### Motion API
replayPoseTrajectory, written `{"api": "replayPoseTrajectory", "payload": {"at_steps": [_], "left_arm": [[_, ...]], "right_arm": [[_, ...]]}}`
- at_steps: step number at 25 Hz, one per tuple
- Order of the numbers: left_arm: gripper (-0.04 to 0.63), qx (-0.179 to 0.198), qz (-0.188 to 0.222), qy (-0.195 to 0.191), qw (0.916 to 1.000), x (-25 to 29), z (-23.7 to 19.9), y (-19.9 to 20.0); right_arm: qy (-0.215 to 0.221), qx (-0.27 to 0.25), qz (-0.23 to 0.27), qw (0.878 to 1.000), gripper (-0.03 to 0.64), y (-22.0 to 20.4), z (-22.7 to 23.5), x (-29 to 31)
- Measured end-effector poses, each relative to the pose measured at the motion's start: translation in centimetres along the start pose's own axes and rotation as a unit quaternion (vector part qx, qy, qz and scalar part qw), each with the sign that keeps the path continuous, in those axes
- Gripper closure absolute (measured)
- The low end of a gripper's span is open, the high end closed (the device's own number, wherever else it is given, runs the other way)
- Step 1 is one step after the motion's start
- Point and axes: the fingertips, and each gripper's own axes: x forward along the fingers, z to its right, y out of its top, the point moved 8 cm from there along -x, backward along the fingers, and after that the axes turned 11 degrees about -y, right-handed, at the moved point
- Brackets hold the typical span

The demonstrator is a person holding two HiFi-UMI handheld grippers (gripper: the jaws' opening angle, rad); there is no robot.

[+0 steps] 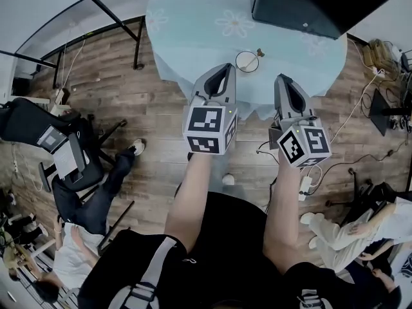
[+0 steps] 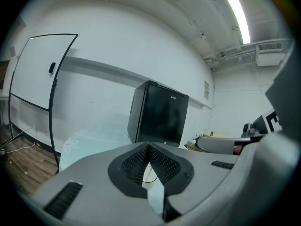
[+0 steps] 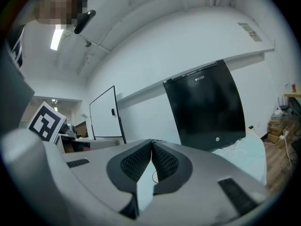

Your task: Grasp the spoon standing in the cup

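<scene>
A white cup [image 1: 247, 61] stands on the round table [image 1: 193, 31] with a spoon [image 1: 257, 56] leaning in it, its handle end pointing right. My left gripper [image 1: 224, 67] is held just short of the table's near edge, left of the cup, with its jaws closed tip to tip and nothing between them. My right gripper [image 1: 281, 78] hovers to the right of the cup, also shut and empty. In the left gripper view the jaws [image 2: 148, 146] meet, with the cup's rim [image 2: 151, 177] peeking behind them. The right gripper view shows its jaws [image 3: 151, 143] meeting too.
A black mini fridge [image 1: 318, 4] stands on the table's far side. A light blue cloth with flower prints covers the table. People sit at the left and right on the wooden floor area, near chairs [image 1: 45, 140] and cables [image 1: 360, 114]. A whiteboard stand [image 1: 106, 11] is at the left.
</scene>
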Motion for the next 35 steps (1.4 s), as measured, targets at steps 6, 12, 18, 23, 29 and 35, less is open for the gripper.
{"api": "replayPoseTrajectory", "payload": {"at_steps": [6,12,18,23,29,35], "left_arm": [[0.594,-0.029,-0.014,-0.008,0.9995,3.2,-2.4,-1.2],[0.594,-0.055,-0.029,-0.016,0.9979,5.7,-4.4,-3.0],[0.594,-0.060,-0.042,-0.023,0.9970,7.7,-5.4,-4.1],[0.594,-0.060,-0.051,-0.029,0.9965,9.0,-6.3,-4.5],[0.594,-0.064,-0.061,-0.031,0.9956,9.9,-7.7,-5.4],[0.594,-0.075,-0.069,-0.037,0.9941,10.5,-8.6,-6.5]], "right_arm": [[-0.001,-0.007,-0.050,0.999,0.560,-1.8,0.6,3.5],[-0.012,-0.012,-0.083,0.996,0.560,-3.5,1.6,6.2],[-0.019,-0.001,-0.104,0.994,0.515,-4.8,2.7,8.4],[-0.029,0.011,-0.116,0.993,0.474,-5.9,3.5,10.3],[-0.040,0.020,-0.128,0.991,0.474,-7.5,4.1,12.0],[-0.048,0.021,-0.138,0.989,0.474,-8.5,4.9,13.2]]}}
